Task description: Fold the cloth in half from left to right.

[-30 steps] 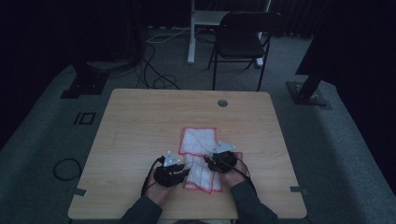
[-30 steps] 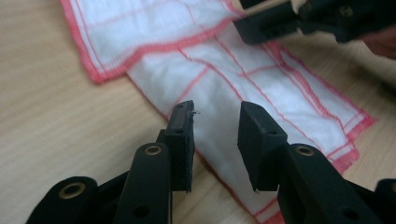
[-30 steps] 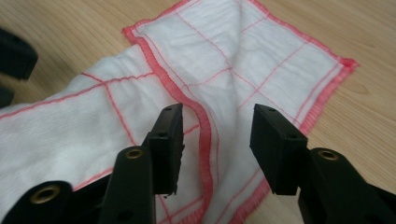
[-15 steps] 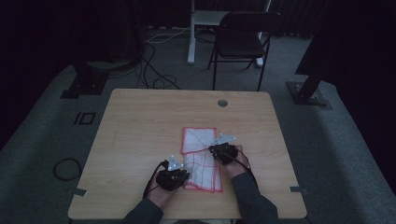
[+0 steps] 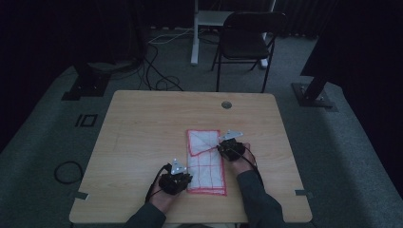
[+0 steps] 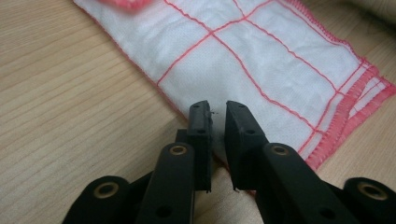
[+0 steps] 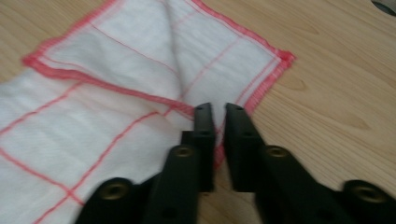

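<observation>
Both forearms are reaching in from six o'clock. The left gripper (image 5: 182, 176) is pinching the left edge of the one white, red-lined cloth (image 5: 206, 159) lying near the middle of the table (image 5: 142, 133); the right gripper (image 5: 224, 146), its jaws just easing slightly apart, is nipping the cloth's right edge at three o'clock.

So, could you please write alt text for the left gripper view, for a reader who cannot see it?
The left gripper pinches the near edge of a white cloth with a red grid and red hem, its two black fingers nearly together. The cloth lies flat on a light wooden table, stretching away toward the upper right.
</observation>
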`<state>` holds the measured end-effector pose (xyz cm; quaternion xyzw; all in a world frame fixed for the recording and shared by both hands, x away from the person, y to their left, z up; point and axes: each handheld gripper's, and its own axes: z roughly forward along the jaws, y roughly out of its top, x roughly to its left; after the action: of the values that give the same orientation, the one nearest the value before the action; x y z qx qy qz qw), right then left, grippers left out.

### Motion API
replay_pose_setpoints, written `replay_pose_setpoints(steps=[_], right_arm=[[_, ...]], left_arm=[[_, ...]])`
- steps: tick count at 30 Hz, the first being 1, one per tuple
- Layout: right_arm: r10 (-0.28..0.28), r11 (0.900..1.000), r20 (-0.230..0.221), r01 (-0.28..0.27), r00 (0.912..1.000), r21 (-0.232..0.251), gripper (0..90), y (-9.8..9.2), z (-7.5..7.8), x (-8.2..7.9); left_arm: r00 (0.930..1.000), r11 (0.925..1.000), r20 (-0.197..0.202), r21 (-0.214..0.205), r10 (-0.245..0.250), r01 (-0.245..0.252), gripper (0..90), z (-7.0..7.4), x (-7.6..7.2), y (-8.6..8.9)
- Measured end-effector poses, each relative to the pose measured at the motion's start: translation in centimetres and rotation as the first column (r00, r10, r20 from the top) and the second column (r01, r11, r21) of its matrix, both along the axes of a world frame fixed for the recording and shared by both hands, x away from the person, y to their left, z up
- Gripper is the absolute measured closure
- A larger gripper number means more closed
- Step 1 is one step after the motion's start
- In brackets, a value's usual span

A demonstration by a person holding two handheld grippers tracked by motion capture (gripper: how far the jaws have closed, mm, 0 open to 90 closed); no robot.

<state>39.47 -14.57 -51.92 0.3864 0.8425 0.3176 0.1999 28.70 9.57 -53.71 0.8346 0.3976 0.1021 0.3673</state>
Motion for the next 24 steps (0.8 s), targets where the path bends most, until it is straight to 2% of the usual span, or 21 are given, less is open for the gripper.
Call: replay_pose_setpoints(steps=[3,4,6,9,12,17,21,23,24], right_arm=[[-0.016,0.9999,0.008,0.016,0.9998,0.001,71.8,0.0,0.0,0.0],[-0.013,0.9998,0.024,0.013,0.9996,0.017,68.3,0.0,0.3,-0.2],[0.020,0.9990,0.037,-0.022,0.9991,0.039,65.7,0.2,0.5,-0.6],[0.072,0.9964,0.062,-0.075,0.9955,0.039,65.0,1.0,0.7,-1.0],[0.120,0.9914,0.059,-0.123,0.9910,0.045,63.9,2.2,0.7,-1.4],[0.190,0.9807,0.052,-0.192,0.9803,0.037,61.0,4.1,0.3,-1.7],[0.248,0.9684,0.051,-0.249,0.9674,0.013,59.0,5.4,0.0,-1.7],[0.258,0.9661,0.049,-0.258,0.9649,-0.007,60.9,5.8,-0.1,-1.7],[0.262,0.9649,0.049,-0.262,0.9637,-0.018,64.6,6.0,-0.2,-1.5]], left_arm=[[1.0000,0.9999,0.003,-0.014,0.004,-0.004,78.7,-0.1,-0.1,0.2],[1.0000,0.9998,0.003,-0.018,0.005,-0.005,76.6,-0.1,-0.1,0.2],[1.0000,0.9997,0.004,-0.024,0.009,-0.009,75.3,-0.1,-0.1,0.3],[0.9999,0.9996,0.007,-0.027,0.008,-0.008,74.5,-0.1,-0.1,0.4],[0.9999,0.9996,0.013,-0.028,0.006,-0.006,73.7,0.0,-0.2,0.4],[0.9997,0.9994,0.019,-0.033,0.012,-0.012,73.3,0.0,-0.3,0.5],[0.9998,0.9994,0.018,-0.033,0.011,-0.010,73.3,0.0,-0.3,0.4],[0.9999,0.9996,0.015,-0.029,0.007,-0.007,73.4,-0.1,-0.3,0.4],[0.9999,0.9996,0.013,-0.029,0.008,-0.007,73.4,-0.2,-0.3,0.4]])
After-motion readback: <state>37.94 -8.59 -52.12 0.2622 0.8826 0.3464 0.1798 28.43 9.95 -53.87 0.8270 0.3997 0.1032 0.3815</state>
